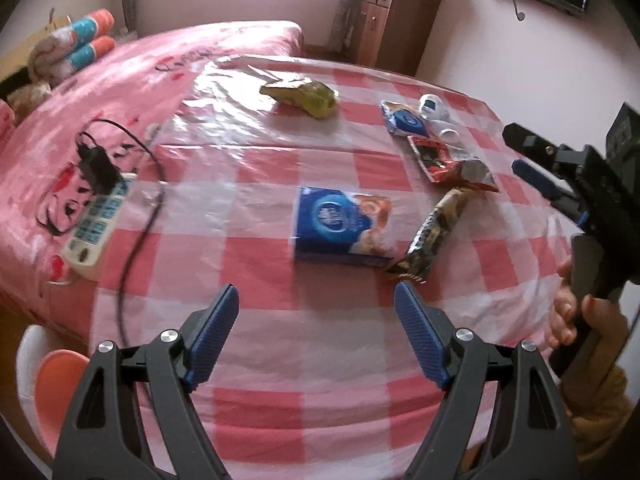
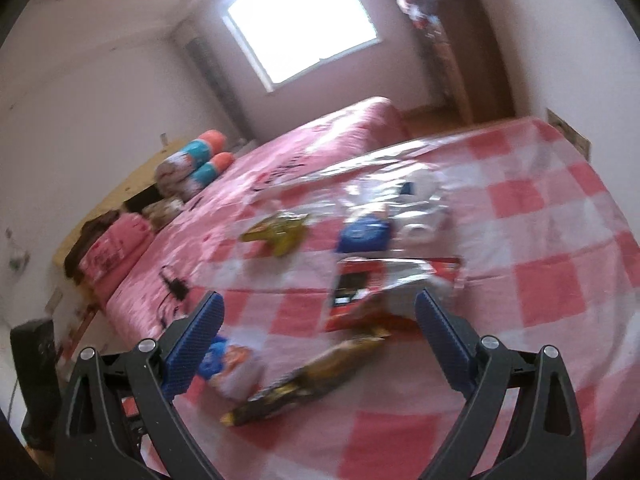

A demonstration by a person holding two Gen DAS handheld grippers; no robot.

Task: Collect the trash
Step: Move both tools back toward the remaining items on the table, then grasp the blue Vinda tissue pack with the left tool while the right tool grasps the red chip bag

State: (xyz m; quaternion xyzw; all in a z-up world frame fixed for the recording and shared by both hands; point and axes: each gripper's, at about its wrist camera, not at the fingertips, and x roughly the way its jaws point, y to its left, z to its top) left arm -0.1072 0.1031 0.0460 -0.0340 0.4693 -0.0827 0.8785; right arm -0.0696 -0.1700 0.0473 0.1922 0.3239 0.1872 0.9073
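Note:
Trash lies on a pink checked tablecloth (image 1: 312, 360). A blue tissue pack (image 1: 342, 226) sits mid-table, just beyond my open, empty left gripper (image 1: 318, 300). A dark snack wrapper (image 1: 434, 236) lies to its right. Farther right are a red wrapper (image 1: 444, 158), a blue wrapper (image 1: 404, 122) and a white crumpled item (image 1: 434, 114). A green-yellow wrapper (image 1: 308, 96) lies at the far side. My right gripper (image 2: 320, 308) is open and empty above the dark wrapper (image 2: 312, 380), short of the red wrapper (image 2: 368, 288). The right gripper also shows in the left wrist view (image 1: 532, 160).
A white power strip (image 1: 98, 224) with a black plug and cable lies at the table's left edge. A pink bed (image 1: 132, 76) with rolled blankets stands behind. A wooden cabinet (image 1: 396, 20) is at the back right. An orange stool (image 1: 52, 376) sits low left.

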